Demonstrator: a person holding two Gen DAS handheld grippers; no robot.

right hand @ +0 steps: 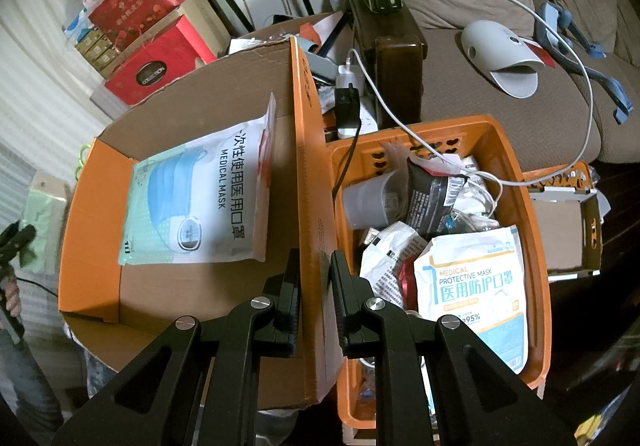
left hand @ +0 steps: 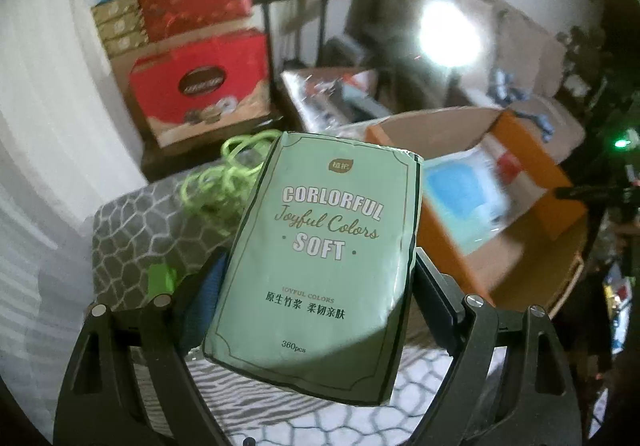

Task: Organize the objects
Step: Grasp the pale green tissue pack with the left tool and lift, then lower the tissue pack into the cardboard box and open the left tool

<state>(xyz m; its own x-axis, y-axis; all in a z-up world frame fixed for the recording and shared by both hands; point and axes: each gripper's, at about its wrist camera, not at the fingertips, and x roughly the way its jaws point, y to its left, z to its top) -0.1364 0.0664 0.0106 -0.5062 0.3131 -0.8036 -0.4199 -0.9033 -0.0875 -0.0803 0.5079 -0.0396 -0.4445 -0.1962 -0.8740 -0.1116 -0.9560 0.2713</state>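
Observation:
A green soft pack of tissues (left hand: 320, 230) printed "SOFT" stands upright between the fingers of my left gripper (left hand: 320, 266), which is shut on its sides and holds it up above a grey patterned cushion (left hand: 132, 230). To its right lies an open orange cardboard box (left hand: 520, 150) with a blue medical mask pack (left hand: 460, 198) inside. My right gripper (right hand: 316, 266) is shut on the box's upright orange flap (right hand: 308, 166). The mask pack (right hand: 200, 198) lies flat on the box floor.
An orange plastic basket (right hand: 536, 246) right of the flap holds a mask pack (right hand: 476, 294), a cup and wrappers. A white cable (right hand: 400, 114) trails into it. A green cord (left hand: 224, 174) lies on the cushion. Stacked red gift boxes (left hand: 200, 86) stand behind, a brown sofa (right hand: 500, 118) beyond.

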